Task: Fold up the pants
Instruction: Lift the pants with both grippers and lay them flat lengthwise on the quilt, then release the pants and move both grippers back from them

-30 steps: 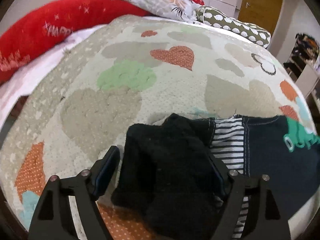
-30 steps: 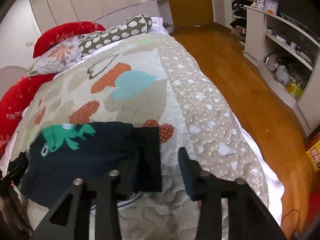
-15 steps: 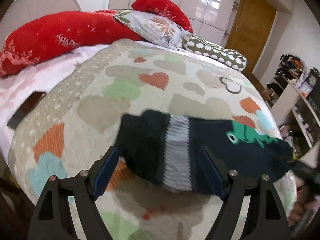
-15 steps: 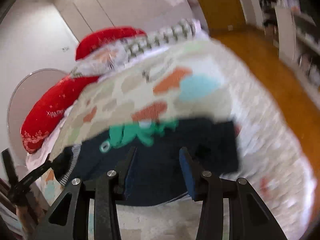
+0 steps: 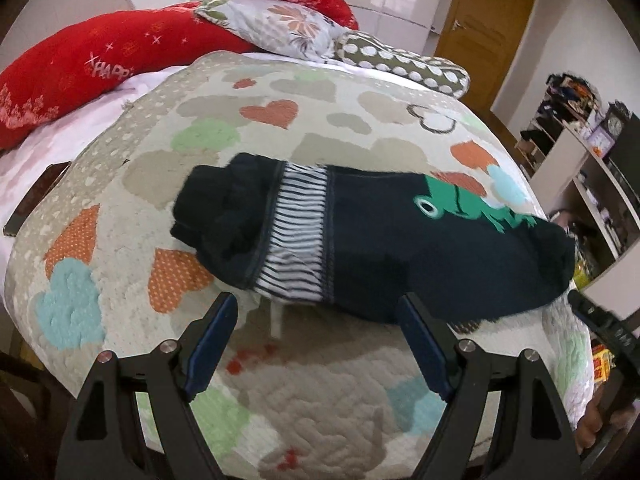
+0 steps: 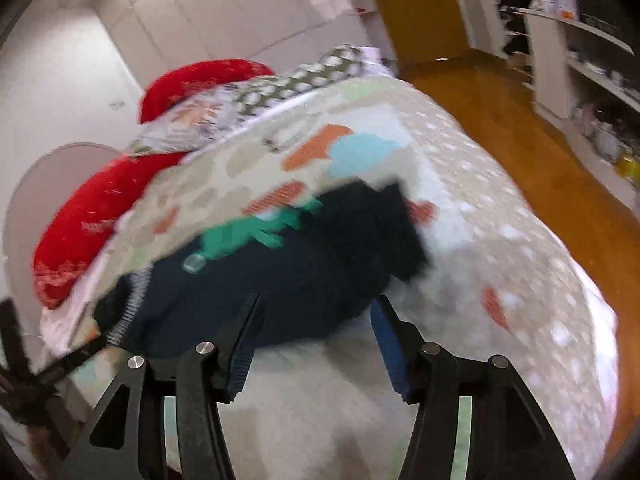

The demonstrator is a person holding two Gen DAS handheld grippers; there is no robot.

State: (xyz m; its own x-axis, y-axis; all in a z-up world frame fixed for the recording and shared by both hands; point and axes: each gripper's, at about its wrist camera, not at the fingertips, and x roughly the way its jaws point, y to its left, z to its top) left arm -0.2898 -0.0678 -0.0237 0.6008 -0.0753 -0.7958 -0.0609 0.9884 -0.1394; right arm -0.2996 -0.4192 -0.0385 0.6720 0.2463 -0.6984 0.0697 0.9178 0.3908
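Note:
The dark navy pants (image 5: pixel 400 248) with a green frog print and a striped band lie folded in a compact bundle on the heart-patterned quilt (image 5: pixel 200 140). My left gripper (image 5: pixel 320 320) is open and empty, pulled back just in front of the bundle's near edge. The right wrist view is blurred; the pants (image 6: pixel 280 280) lie ahead of my right gripper (image 6: pixel 316 328), which is open and empty at their near edge. The right gripper also shows at the far right of the left wrist view (image 5: pixel 600 328).
Red pillows (image 5: pixel 80 72), a floral pillow (image 5: pixel 280 24) and a dotted pillow (image 5: pixel 404 64) lie at the bed's head. A dark phone (image 5: pixel 36 196) lies at the left edge. Wooden floor (image 6: pixel 540 140) and shelves (image 6: pixel 592 60) stand to the right of the bed.
Both grippers have let go of the pants and backed away from the bundle. The folded pants now lie free on the quilt. The right gripper is still moving.

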